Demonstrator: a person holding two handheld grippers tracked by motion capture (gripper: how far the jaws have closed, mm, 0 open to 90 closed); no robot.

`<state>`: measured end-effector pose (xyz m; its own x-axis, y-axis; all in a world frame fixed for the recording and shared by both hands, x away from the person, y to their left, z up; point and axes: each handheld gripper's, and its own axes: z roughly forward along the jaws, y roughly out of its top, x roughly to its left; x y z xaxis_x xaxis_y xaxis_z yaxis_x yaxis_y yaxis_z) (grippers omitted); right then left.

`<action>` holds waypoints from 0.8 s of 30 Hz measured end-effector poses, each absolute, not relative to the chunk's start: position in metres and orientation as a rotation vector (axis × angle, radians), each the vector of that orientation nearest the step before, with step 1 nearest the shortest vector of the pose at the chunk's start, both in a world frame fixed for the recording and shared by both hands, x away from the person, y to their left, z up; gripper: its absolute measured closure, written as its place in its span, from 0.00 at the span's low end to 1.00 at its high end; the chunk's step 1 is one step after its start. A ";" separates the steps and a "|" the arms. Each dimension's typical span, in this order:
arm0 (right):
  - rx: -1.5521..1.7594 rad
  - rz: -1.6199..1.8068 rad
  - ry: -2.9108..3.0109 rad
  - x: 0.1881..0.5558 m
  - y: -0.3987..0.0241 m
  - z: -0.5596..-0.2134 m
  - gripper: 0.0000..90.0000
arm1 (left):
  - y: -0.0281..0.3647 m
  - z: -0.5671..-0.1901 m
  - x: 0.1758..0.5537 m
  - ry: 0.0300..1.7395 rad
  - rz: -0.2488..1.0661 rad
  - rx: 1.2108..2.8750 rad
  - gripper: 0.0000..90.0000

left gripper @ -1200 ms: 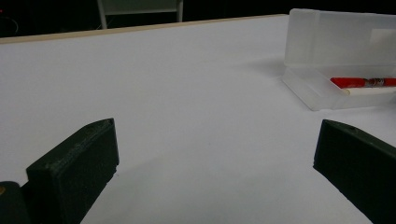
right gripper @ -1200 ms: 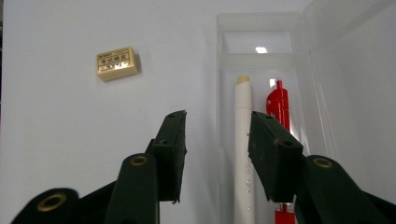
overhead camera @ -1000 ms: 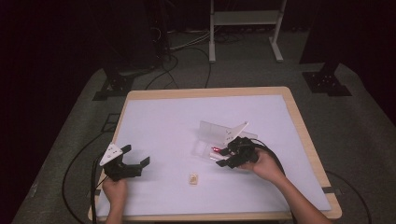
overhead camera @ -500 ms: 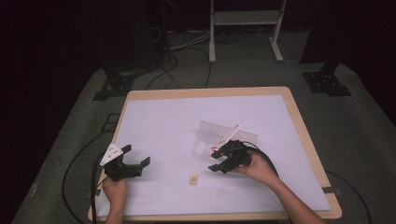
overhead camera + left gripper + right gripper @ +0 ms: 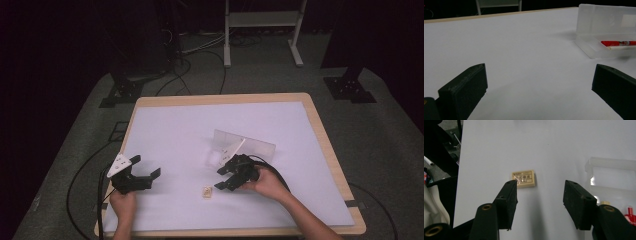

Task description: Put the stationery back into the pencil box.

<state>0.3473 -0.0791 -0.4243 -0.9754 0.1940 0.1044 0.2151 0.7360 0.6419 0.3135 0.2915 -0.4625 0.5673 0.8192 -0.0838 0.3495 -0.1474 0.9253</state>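
Right hand-held gripper (image 5: 540, 202) agape, eraser (image 5: 523, 178) flat, long axis crosswise.

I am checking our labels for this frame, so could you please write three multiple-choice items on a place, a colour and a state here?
1. Where does the eraser lie?
A. inside the clear case
B. on the white table cover, nearer the person than the clear case
C. on the floor

2. What colour is the pen in the case?
A. red
B. blue
C. green

3. How is the right tool?
A. shut on the eraser
B. shut on the pen
C. open, holding nothing

Key: 1 B, the high view shows it on the cover; 2 A, the left gripper view shows red; 3 C, its jaws stand apart around bare cover.
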 end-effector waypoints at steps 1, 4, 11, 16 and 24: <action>-0.333 -1.076 -2.898 0.347 -0.077 -0.425 0.49 | 0.292 -0.462 0.313 0.973 0.552 1.737 0.00; -0.316 -1.071 -2.897 0.346 -0.072 -0.427 0.49 | 0.291 -0.463 0.314 0.974 0.551 1.738 0.00; -0.285 -1.053 -2.900 0.345 -0.062 -0.432 0.48 | 0.292 -0.463 0.314 0.974 0.550 1.737 0.00; -0.274 -1.051 -2.898 0.345 -0.057 -0.433 0.48 | 0.291 -0.463 0.314 0.973 0.550 1.738 0.00; -0.257 -1.048 -2.890 0.343 -0.048 -0.437 0.47 | 0.291 -0.463 0.313 0.973 0.552 1.738 0.00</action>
<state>0.3434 -0.0478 -0.4372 -0.9846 0.1366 0.1093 0.1749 0.7558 0.6310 0.3134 0.2912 -0.4625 0.5677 0.8191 -0.0822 0.3489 -0.1490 0.9252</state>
